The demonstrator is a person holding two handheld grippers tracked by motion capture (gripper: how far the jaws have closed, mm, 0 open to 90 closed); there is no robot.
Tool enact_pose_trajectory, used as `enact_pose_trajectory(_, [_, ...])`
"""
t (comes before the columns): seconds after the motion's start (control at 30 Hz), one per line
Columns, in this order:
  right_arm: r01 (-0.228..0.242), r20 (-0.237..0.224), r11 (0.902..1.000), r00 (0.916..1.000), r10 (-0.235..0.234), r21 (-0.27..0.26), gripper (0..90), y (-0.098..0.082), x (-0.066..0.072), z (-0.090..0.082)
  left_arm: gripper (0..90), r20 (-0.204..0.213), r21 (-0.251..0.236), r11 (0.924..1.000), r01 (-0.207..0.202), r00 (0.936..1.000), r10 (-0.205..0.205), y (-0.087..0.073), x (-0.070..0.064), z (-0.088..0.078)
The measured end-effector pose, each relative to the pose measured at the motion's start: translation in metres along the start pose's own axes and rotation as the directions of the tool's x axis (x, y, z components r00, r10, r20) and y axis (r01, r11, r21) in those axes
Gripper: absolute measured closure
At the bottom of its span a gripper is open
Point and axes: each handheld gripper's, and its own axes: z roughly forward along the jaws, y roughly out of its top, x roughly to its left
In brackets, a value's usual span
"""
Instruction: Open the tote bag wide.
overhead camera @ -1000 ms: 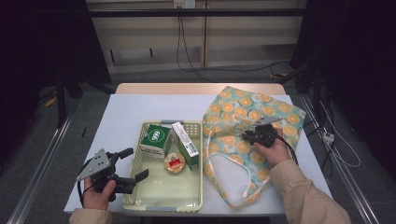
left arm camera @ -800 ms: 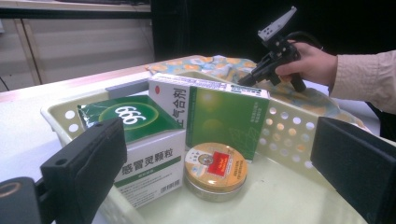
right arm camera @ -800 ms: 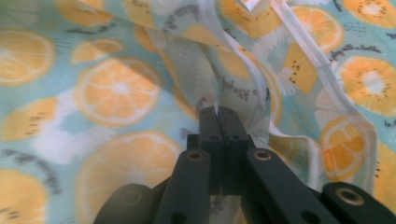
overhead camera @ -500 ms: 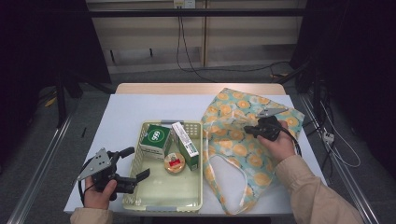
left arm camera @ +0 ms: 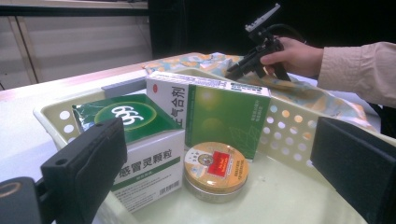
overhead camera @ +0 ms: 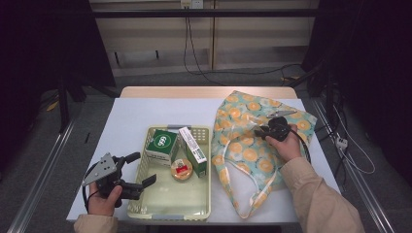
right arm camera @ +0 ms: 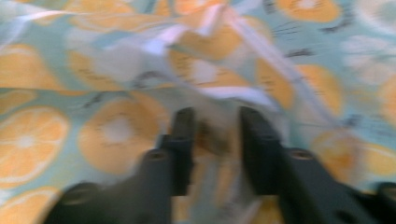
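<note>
Your right gripper [overhead camera: 266,130] has just been opening over the cloth bag [overhead camera: 245,150]; its jaws stand apart, only a fold of cloth between them. The bag looks light, limp and slippery, so pinch a bunched fold or the handle. Your left gripper [overhead camera: 141,170] waits open by the basket [overhead camera: 141,204].

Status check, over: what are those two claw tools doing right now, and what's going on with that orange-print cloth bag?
Right gripper over orange-print cloth bag, jaws just opening, nothing gripped. Left gripper open beside pale plastic basket. Nothing in the way.
</note>
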Motion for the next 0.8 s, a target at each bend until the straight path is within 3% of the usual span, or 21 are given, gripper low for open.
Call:
enact_pose_trajectory(0.1, [0.052, -0.023, 0.9985, 0.9984, -0.052, 0.018, 39.9, 0.000, 0.007, 0.002, 3.5, -0.001, 0.005, 1.0000, 0.006, 1.0000, -0.006, -0.001, 0.000, 0.001])
enact_pose_trajectory(0.17, [0.084, 0.016, 0.9958, 0.9963, -0.085, 0.035, 40.2, 0.000, 0.009, 0.001, 3.5, -0.001, 0.005, 1.0000, 0.008, 1.0000, -0.008, -0.001, 0.001, 0.001])
enact_pose_trajectory(0.2, [0.073, 0.013, 0.9967, 0.9972, -0.073, 0.035, 41.4, 0.000, 0.009, 0.001, 3.4, 0.000, 0.006, 0.9999, 0.012, 0.9999, -0.012, -0.001, 0.000, 0.001])
enact_pose_trajectory(0.43, [0.066, 0.050, 0.9977, 0.9965, -0.067, 0.016, 68.4, -0.002, 0.001, -0.001, 3.4, 0.002, -0.013, 0.9998, 0.017, 0.9999, -0.016, 0.004, 0.000, -0.001])
enact_pose_trajectory(0.53, [0.097, 0.053, 0.9949, 0.9937, -0.099, 0.027, 82.1, 0.000, 0.004, 0.000, 3.4, 0.002, -0.025, 0.9996, 0.013, 0.9999, -0.013, 0.008, -0.001, -0.002])
enact_pose_trajectory(0.67, [0.120, 0.057, 0.9914, 0.9908, -0.123, 0.051, 87.9, 0.003, 0.010, 0.000, 3.4, 0.010, -0.027, 0.9996, 0.008, 0.9999, -0.007, 0.010, -0.003, -0.001])
enact_pose_trajectory(0.8, [0.112, 0.022, 0.9926, 0.9933, -0.113, 0.047, 88.9, 0.007, 0.014, -0.006, 3.5, 0.014, -0.031, 0.9995, 0.009, 0.9999, -0.008, 0.011, -0.004, 0.000])
